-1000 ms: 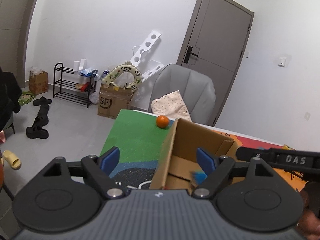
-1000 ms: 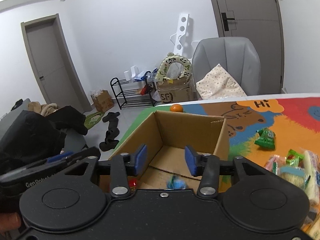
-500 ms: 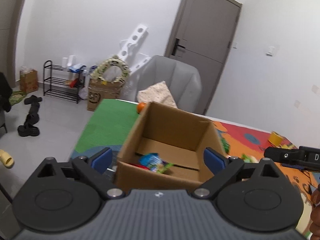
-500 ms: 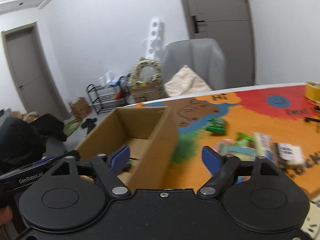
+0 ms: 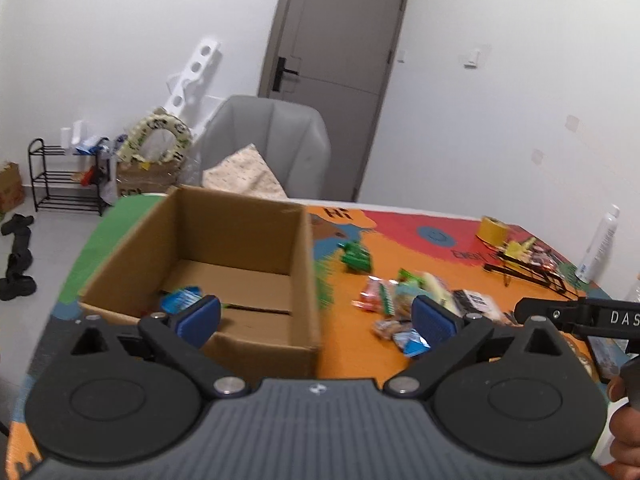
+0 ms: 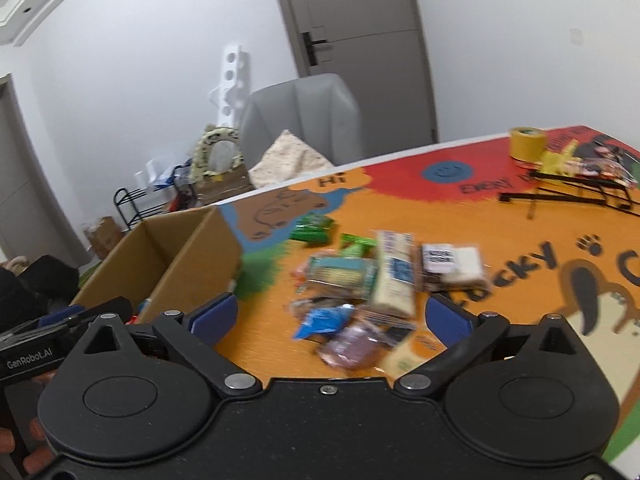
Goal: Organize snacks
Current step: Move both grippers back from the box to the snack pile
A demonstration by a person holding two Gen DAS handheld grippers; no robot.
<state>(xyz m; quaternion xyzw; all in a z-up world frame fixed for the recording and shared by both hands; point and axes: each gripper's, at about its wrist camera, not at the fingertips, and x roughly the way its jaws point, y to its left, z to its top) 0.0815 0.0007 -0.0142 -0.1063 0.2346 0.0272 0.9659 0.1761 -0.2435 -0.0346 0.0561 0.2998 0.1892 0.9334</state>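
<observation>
Snacks (image 6: 360,280) lie in a loose heap on the bright play mat (image 6: 520,240) that covers the table, just to the right of an open cardboard box (image 5: 224,240) — a box that already has a blue packet (image 5: 180,300) on its floor. At far left, the box stands with its long side running away from the cameras. The left gripper (image 5: 318,320) hangs over the box's near right corner with nothing between its blue pads, spread as wide as it goes. The heap lies off to its right, past the box wall. A lone green packet (image 5: 356,258) sits apart, farther back on the mat.

Further right, the right gripper (image 6: 326,316) is opening, its pads straddling the near edge of the heap without touching anything; a blue wrapper (image 6: 324,320) and a purple one (image 6: 352,346) lie directly ahead of it and slightly below. A long pale packet (image 6: 394,276) behind them points its long axis away from the camera, roughly in line with the fingers.

The right hand looks the nearer of the two to the pile — a short drop forward would likely put a wrapper between its pads, while the left would have to cross over. At far right stand a roll of yellow tape (image 6: 528,142) and a black rack (image 6: 572,192).
</observation>
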